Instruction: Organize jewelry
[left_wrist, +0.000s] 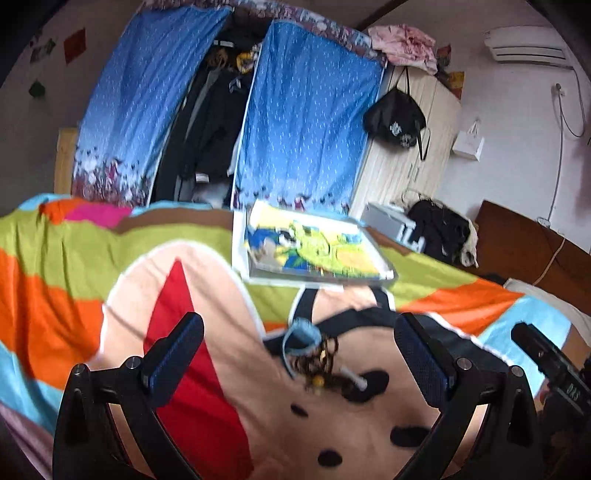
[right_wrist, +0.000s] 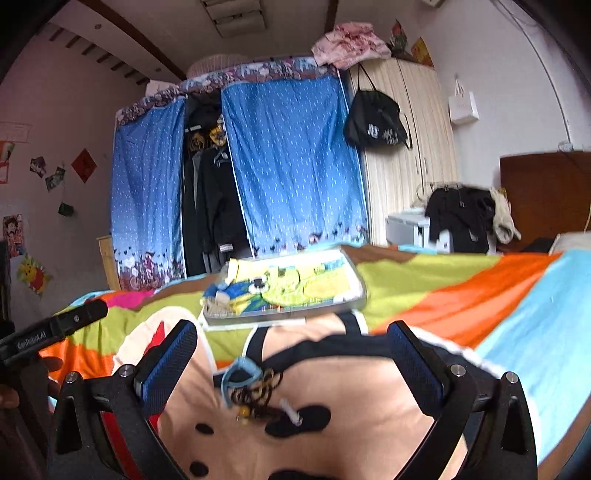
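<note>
A small heap of jewelry (left_wrist: 317, 360) lies on the colourful bedspread: a light blue ring-shaped bracelet (left_wrist: 301, 338), dark brown beaded strings, a yellow bead and a small white piece. The same heap of jewelry (right_wrist: 255, 395) shows in the right wrist view. Beyond it rests a flat box (left_wrist: 310, 251) with a cartoon-printed lid, also visible as the box (right_wrist: 288, 291) from the right. My left gripper (left_wrist: 299, 354) stands open, its fingers on either side of the heap and above it. My right gripper (right_wrist: 291, 365) is open too, with nothing between its fingers.
The bedspread (left_wrist: 74, 258) covers a bed. Behind it stand a blue fabric wardrobe (left_wrist: 306, 118) with dark clothes, a cream cabinet (right_wrist: 406, 155) with a black bag hung on it, and a clothes-draped chair (right_wrist: 461, 218). The other gripper (right_wrist: 55, 325) shows at the left edge.
</note>
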